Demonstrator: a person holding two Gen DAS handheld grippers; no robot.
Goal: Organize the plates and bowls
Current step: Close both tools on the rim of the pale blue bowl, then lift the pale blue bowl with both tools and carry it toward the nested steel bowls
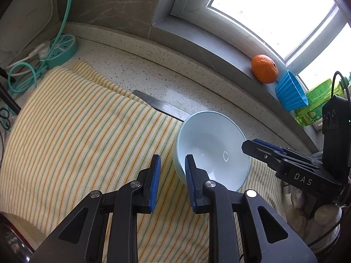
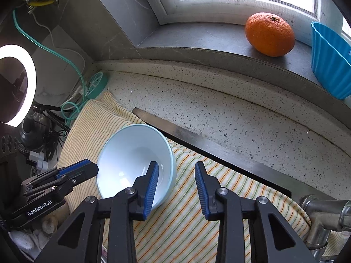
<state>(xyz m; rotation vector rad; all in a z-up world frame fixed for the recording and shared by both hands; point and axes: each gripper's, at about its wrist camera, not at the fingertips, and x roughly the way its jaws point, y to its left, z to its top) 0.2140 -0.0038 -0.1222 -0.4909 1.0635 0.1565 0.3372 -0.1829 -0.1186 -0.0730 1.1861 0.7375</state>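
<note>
I am looking down at a pale blue bowl (image 1: 211,149) that sits tilted on a yellow striped towel (image 1: 76,120) spread over a speckled counter (image 1: 153,70). My left gripper (image 1: 172,182) straddles the bowl's near rim: one blue pad (image 1: 190,179) is inside the bowl, the other outside over the towel, and there is a clear gap between them, so the jaws are apart and not clamped on the rim. My right gripper (image 2: 176,188) does the same on the opposite side, with one pad (image 2: 152,186) inside the bowl and the other above the towel; its jaws also stand apart. Whether either inner pad actually touches the bowl wall I cannot tell from these angles. Each gripper shows in the other's view, just beside the bowl's rim. On the window ledge (image 2: 197,37) behind the counter rests an orange (image 2: 269,34), and next to it a blue ribbed cup (image 2: 330,63). A teal power strip (image 1: 62,50) lies at the towel's far left corner.
</note>
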